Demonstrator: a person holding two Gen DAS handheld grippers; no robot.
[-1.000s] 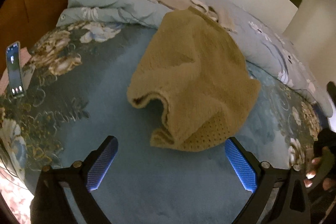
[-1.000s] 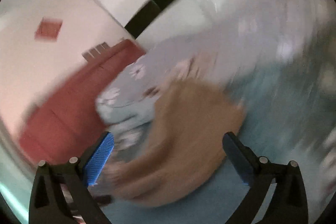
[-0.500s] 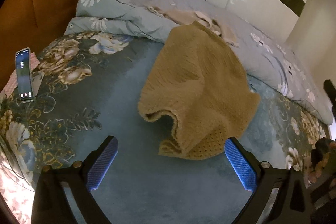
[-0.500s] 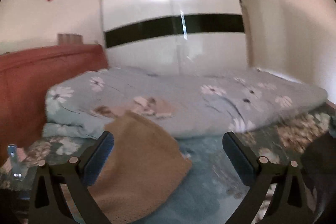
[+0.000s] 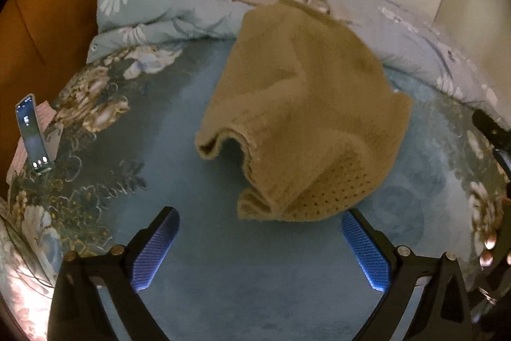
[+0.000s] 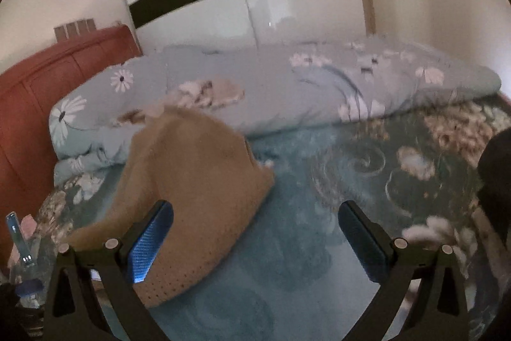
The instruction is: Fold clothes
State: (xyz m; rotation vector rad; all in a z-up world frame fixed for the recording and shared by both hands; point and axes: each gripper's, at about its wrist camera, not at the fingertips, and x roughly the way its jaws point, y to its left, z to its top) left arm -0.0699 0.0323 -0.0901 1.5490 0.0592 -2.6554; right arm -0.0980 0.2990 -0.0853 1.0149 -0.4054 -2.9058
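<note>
Swung down from the wardrobe toward the tan knit garment [image 6: 191, 190] heaped on the bed [image 5: 242, 293] against the folded quilt [image 5: 179, 15], both left tongs [image 5: 260, 248] and right tongs [image 6: 255, 242] spread empty; risked pinching bedcover too.

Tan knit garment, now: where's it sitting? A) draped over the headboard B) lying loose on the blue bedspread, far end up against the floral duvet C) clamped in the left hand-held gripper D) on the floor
B. The tan knit garment lies crumpled on the blue bedspread, its far end up on the floral duvet; the left hand-held gripper is open and empty.
</note>
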